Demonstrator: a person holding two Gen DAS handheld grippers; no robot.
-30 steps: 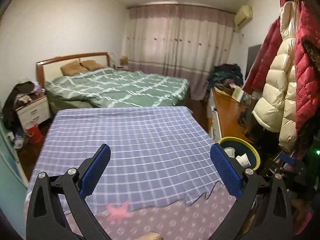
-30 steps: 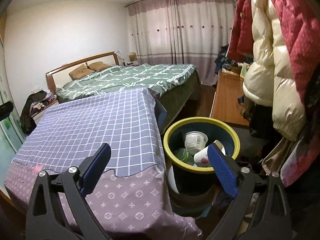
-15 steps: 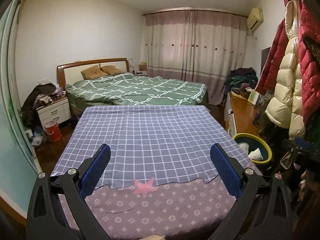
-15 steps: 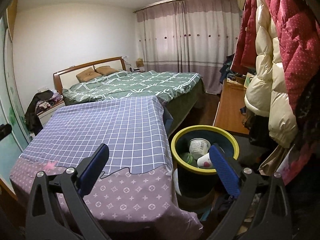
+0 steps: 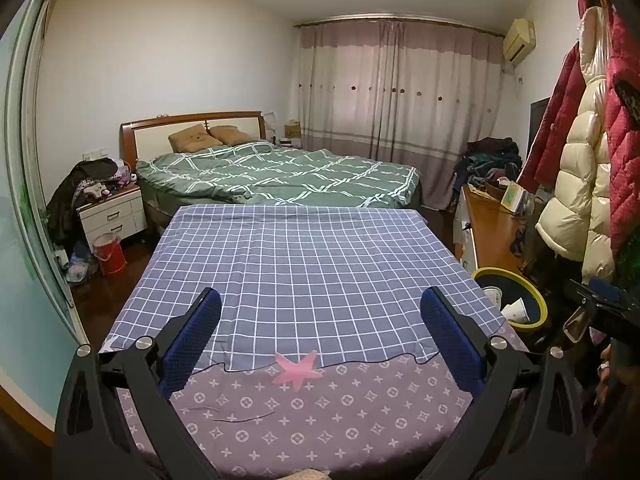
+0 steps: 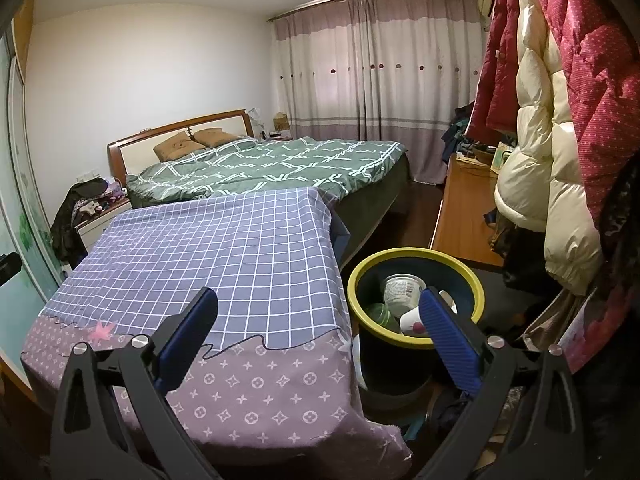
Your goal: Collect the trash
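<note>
Right wrist view: trash bin (image 6: 416, 264), yellow-rimmed, on floor right of checked-cloth counter (image 6: 224, 248), holds cups. Right gripper (image 6: 318, 312) nearer, fingers wide, empty. Left gripper (image 5: 320, 312) likewise wide, bin far right.

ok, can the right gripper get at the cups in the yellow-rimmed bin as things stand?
Probably yes. The right gripper is open and empty, and the bin stands uncovered just ahead beside the table's cloth, with the cups lying on top. Nothing shows between them.
</note>
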